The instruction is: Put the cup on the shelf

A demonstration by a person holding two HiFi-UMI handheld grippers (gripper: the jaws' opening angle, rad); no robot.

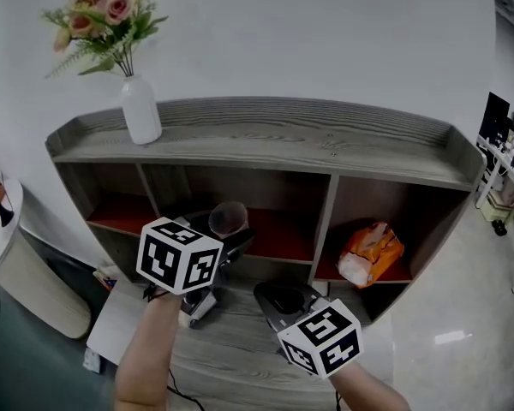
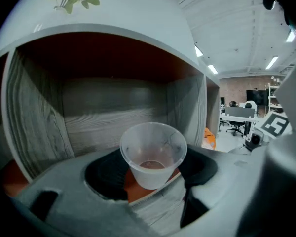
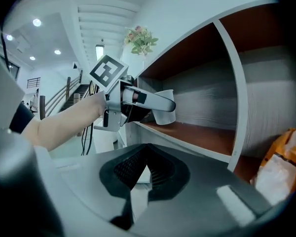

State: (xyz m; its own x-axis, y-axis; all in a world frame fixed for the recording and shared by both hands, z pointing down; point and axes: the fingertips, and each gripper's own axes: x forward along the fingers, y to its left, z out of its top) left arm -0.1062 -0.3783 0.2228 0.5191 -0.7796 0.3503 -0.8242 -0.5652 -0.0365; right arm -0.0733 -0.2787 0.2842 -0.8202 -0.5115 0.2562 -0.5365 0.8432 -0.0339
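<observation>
A clear plastic cup (image 2: 153,154) stands upright between the jaws of my left gripper (image 2: 153,168), which is shut on its sides. In the head view the cup (image 1: 228,218) and the left gripper (image 1: 225,232) hang at the mouth of the shelf's middle compartment (image 1: 274,229). The right gripper view shows the cup (image 3: 166,114) just above the front edge of the red-brown shelf board (image 3: 197,137). My right gripper (image 1: 280,302) sits lower and to the right, in front of the shelf. Its pads (image 3: 155,169) are together with nothing in them.
The grey wooden shelf unit (image 1: 265,135) carries a white vase of flowers (image 1: 140,110) on its top left. An orange bag (image 1: 370,253) lies in the right compartment. An upright divider (image 1: 324,221) separates middle and right compartments. A white box (image 1: 120,315) sits on the floor at left.
</observation>
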